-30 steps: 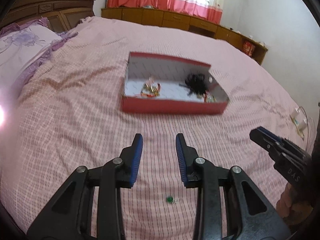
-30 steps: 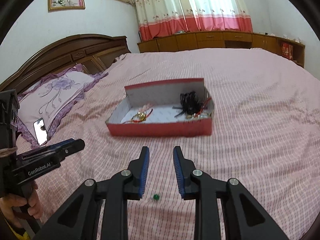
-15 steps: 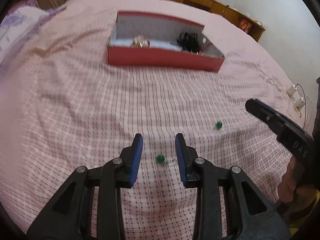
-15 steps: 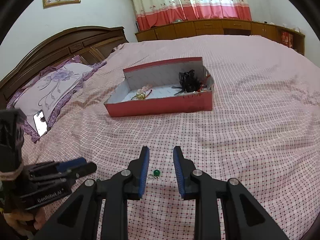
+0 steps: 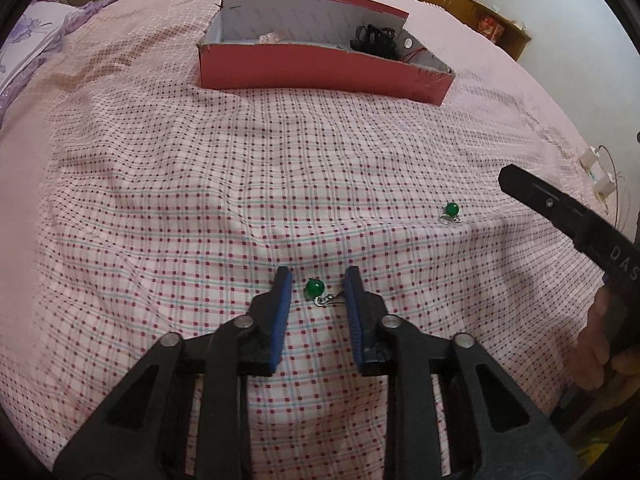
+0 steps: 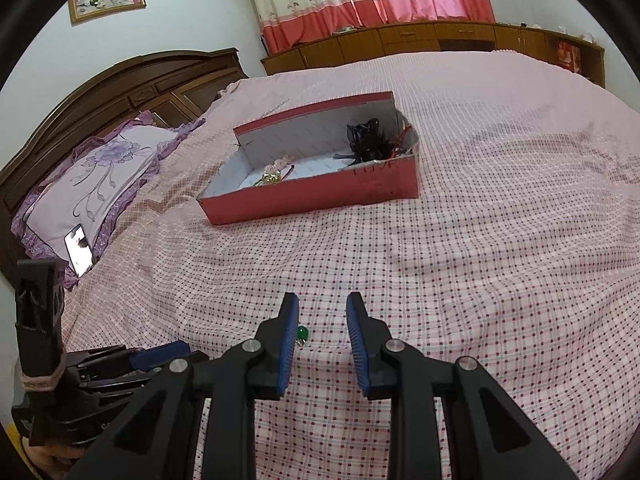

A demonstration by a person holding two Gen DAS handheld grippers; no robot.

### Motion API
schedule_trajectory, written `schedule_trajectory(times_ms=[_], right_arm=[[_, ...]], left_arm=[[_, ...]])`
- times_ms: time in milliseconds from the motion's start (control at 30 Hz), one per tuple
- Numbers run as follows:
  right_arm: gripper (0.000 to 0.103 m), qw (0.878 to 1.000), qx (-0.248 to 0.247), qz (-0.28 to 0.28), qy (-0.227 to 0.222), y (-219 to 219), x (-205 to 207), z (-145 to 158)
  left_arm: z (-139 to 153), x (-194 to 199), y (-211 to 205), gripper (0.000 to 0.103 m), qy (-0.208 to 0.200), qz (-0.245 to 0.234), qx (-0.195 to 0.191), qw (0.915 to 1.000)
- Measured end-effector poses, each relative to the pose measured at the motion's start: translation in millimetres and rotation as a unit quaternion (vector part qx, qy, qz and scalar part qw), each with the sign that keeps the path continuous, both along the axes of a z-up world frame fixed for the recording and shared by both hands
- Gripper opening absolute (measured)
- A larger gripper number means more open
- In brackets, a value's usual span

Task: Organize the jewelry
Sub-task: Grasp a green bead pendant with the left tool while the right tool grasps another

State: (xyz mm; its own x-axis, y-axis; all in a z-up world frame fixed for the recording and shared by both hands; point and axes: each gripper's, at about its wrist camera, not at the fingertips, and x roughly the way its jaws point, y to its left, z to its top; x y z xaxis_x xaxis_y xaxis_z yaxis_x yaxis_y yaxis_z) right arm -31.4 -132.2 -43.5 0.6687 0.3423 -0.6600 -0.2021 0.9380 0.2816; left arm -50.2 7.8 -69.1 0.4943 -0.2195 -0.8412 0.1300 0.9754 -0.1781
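On the bed the red box sits well beyond both claws; the left claw is spread, straddling one green earring whose hook trails toward its right finger. The right claw, also spread, has the other green earring just beside its left finger (off-centre), so the left hand looks better placed.

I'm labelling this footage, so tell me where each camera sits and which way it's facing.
Left wrist: rides the left tongs, angled down at the pink checked bedspread; open fingers straddle a green bead earring; the right tongs and a hand show at right.
Right wrist: rides the right tongs, facing the dark wooden headboard and curtains; a second green bead earring lies by its left finger; the left tongs appear lower left.
Shared: the red cardboard box, the bedspread.
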Motion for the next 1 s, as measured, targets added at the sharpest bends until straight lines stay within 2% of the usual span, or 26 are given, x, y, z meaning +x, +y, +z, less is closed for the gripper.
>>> schedule_trajectory(times_ms=[100, 300, 633, 733, 933, 1000], right_arm=[[0.027, 1.000, 0.001, 0.000, 0.002, -1, 1, -2], [0.027, 1.000, 0.001, 0.004, 0.009, 2, 1, -6], [0.027, 0.999, 0.000, 0.033, 0.029, 18, 10, -19], [0.027, 0.998, 0.007, 0.048, 0.043, 25, 15, -27], [0.028, 0.997, -0.015, 0.055, 0.052, 34, 17, -38], [0.024, 0.997, -0.021, 0.053, 0.049, 35, 16, -39]], left_arm=[[-1, 2, -3, 0.001, 0.002, -0.005, -0.001, 1.0000], [5, -1, -1, 0.001, -0.009, -0.004, -0.015, 0.9998], [32, -8, 14, 0.001, -0.060, 0.009, -0.013, 0.9981], [33, -8, 20, 0.001, -0.062, 0.016, -0.017, 0.9978], [30, -5, 24, 0.001, -0.059, 0.024, -0.021, 0.9978], [29, -4, 24, 0.001, -0.058, 0.025, -0.022, 0.9977]])
